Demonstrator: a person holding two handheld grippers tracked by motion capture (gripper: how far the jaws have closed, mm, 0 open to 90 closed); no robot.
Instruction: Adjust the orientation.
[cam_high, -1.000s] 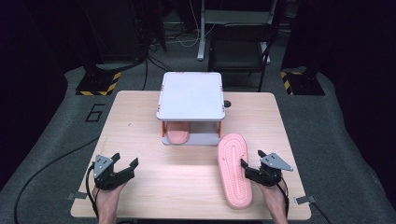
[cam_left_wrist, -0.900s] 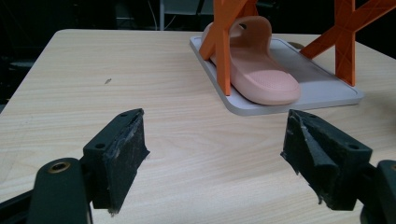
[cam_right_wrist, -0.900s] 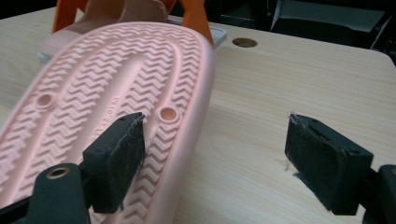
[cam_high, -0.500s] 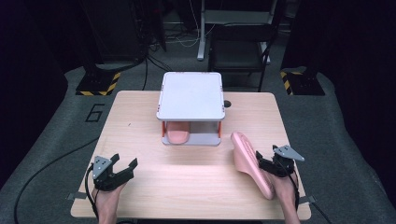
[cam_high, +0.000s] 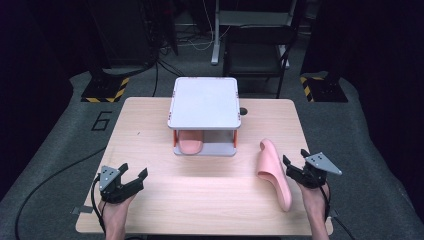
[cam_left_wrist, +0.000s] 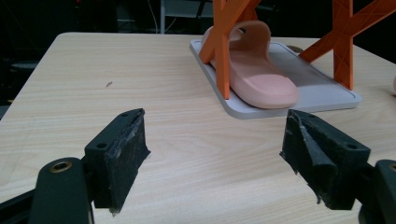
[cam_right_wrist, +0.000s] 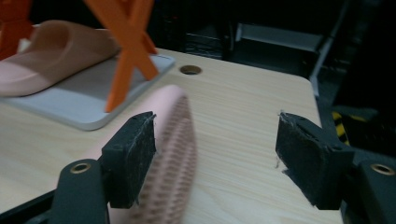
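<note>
A grey two-tier rack on orange legs (cam_high: 205, 102) stands at the far middle of the pale wooden worktop (cam_high: 200, 200), one pink foam slide sandal (cam_high: 190, 145) on its lower tray. A second pink foam slide sandal (cam_high: 274, 172) stands on its edge to the rack's right, nearer the front, just beside the right gripper (cam_high: 295, 167). The left gripper (cam_high: 133, 175) sits at the front left, well apart.

The high view looks down from above the near edge of the desk (cam_high: 150, 125) and faces forward, so the whole top shows. The left gripper view sits low and close by the near left corner, looking at the rack (cam_left_wrist: 280, 88). The right gripper view sits low near the right edge. All three share the rack.
</note>
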